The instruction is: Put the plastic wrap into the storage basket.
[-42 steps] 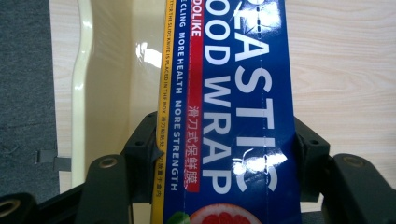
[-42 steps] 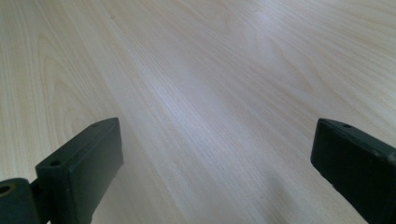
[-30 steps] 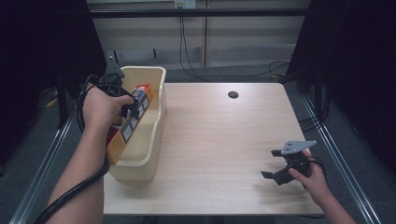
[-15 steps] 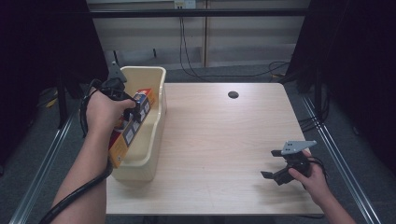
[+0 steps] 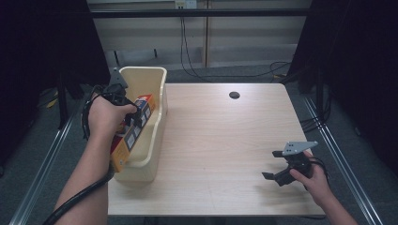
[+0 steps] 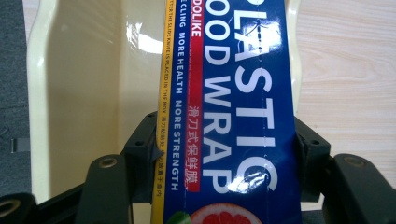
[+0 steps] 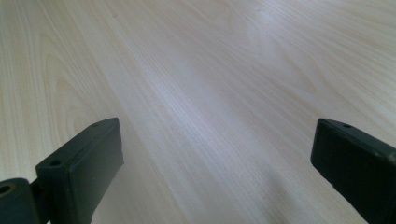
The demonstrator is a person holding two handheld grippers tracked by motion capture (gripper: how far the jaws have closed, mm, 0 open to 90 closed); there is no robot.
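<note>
At left of the high view, the left hand point(image 5: 107, 117) hides much of the box point(image 5: 133, 131), slanting into the tub point(image 5: 155, 101); the left gripper point(image 6: 224, 154) clamps it. Lower right, the right gripper point(image 5: 277, 164) sits wide open above the table point(image 5: 220, 140).

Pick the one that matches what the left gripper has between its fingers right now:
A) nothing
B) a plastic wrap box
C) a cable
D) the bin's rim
B: the left gripper is closed on the blue plastic wrap box, over the cream bin.
</note>
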